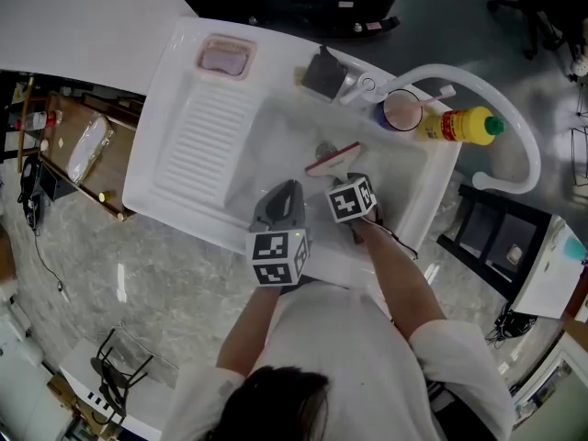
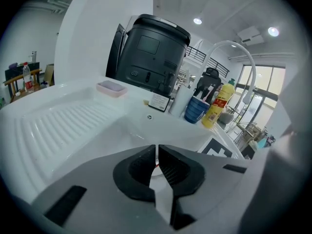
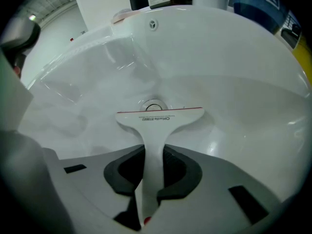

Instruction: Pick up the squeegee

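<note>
Fingers (image 3: 124, 172) of the right gripper (image 3: 154, 165) grip the handle of the one squeegee (image 3: 157, 122). Its long axis runs straight away from them, and its blade lies crosswise at the far end, just short of the single drain (image 3: 153, 104) in the sink (image 3: 234, 91). The left gripper (image 2: 156, 165), close beside, has its fingers nearly together on nothing. Farther back stand one blue cup (image 2: 196, 109) and one yellow bottle (image 2: 217, 105).
</note>
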The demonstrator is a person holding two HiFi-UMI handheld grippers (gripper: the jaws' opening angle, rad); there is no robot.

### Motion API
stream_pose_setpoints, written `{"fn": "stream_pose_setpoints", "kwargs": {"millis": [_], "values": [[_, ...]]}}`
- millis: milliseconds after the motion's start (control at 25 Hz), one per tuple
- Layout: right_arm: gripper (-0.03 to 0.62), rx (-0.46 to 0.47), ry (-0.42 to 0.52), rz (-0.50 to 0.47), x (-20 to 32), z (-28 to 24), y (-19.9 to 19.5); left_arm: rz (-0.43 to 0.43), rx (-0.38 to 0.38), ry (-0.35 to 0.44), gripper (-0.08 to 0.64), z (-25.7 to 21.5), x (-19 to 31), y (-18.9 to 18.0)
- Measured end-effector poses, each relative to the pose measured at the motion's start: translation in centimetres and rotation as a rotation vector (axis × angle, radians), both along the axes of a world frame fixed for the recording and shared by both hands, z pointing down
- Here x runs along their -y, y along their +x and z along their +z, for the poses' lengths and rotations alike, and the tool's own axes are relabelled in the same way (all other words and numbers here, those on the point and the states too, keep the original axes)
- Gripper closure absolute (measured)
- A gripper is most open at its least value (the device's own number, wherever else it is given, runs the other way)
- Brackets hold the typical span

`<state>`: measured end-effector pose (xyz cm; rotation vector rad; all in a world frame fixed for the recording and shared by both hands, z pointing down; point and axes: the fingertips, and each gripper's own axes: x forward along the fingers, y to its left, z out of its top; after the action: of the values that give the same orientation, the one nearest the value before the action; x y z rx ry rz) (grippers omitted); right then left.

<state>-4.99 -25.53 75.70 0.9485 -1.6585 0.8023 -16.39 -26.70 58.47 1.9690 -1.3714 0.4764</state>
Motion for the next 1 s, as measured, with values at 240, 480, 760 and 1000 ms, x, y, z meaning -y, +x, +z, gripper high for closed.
{"fn": "stream_pose_setpoints", "kwargs": {"millis": [240,480,760,1000], "values": [[0.517,0.043,0.048,0.01,0.7,-1.8,-0.1,-0.017,0.004,-0.001,0.522,-0.2,-1.0,-0.4],[0.517,0.071,0.09,0.002,0.8,-3.9,-0.5,-0.029,0.003,0.012,0.522,-1.2,-1.8,-0.7],[0.517,0.124,0.163,0.003,0.7,-7.0,-0.8,-0.031,-0.003,0.042,0.522,-2.3,-2.6,0.1],[0.517,0.175,0.247,0.012,0.4,-10.5,-1.3,-0.014,-0.01,0.065,0.522,-3.4,-3.4,0.7]]}}
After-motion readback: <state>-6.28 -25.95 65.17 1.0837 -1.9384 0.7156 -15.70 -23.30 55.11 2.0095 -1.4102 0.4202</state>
